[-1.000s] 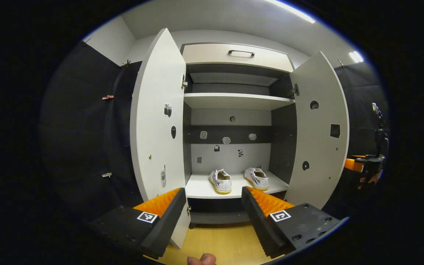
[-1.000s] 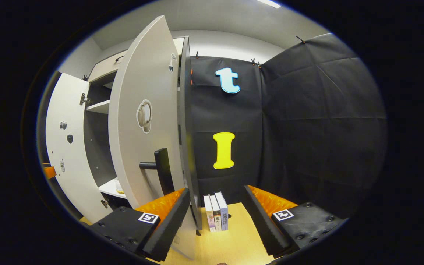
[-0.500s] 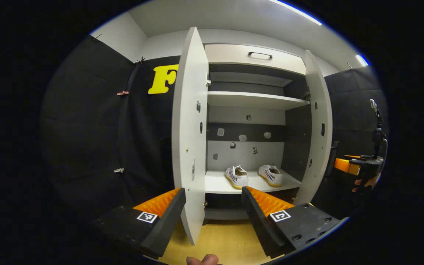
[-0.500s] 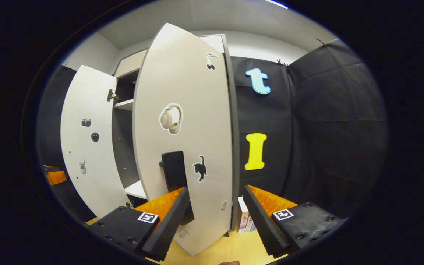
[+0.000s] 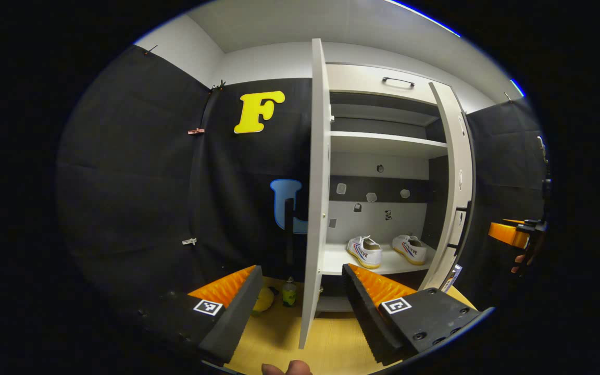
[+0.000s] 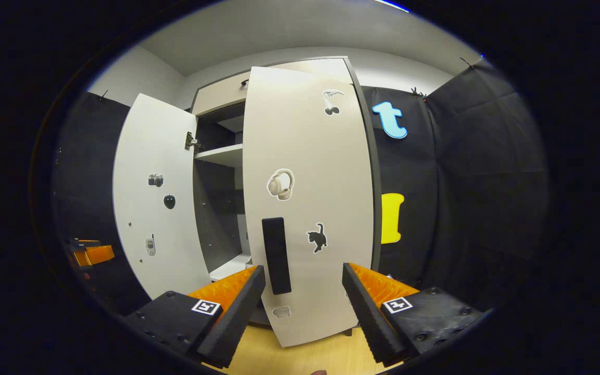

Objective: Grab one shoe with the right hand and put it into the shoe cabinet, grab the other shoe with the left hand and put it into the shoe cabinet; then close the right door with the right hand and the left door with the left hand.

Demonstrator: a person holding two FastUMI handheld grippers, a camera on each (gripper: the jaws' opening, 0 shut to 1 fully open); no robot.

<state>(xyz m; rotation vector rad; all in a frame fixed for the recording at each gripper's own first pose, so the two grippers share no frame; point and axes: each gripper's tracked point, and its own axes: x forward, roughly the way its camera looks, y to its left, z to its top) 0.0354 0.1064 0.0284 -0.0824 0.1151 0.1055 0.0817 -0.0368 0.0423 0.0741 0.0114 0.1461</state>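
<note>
In the left gripper view, the left hand-held gripper [image 5: 297, 294] points level toward the shoe cabinet [image 5: 383, 156], its fingers spread wide and holding nothing. The cabinet's left door [image 5: 314, 208] stands edge-on between the two fingers, apart from both. A fingertip of the person's hand [image 5: 285, 369] shows at the bottom edge. Past the door, the two white shoes [image 5: 386, 250] sit side by side on the lower shelf [image 5: 378, 263], toes pointing out toward the near side. The right door [image 5: 459, 187] stands partly open at the far right of the cabinet, its dark handle on the outer face. Further right, the right hand-held gripper [image 5: 513, 234] is seen at a distance, held by a hand beside that door. On the wooden floor [image 5: 279, 338] left of the cabinet stand a small bottle [image 5: 289, 294] and a yellow object [image 5: 263, 301] that I cannot identify.

In the right gripper view, the right hand-held gripper [image 6: 302, 297] is level and faces the outer face of the right door [image 6: 305, 208], fingers wide apart and empty. The door's black handle [image 6: 276, 255] stands upright just above the gap, nearer the left finger; whether it touches is unclear. Stickers dot the door. Left of it, the left door [image 6: 154, 198] is swung open, showing its inner face, and the left hand-held gripper [image 6: 91, 254] appears at the far left edge.
</note>
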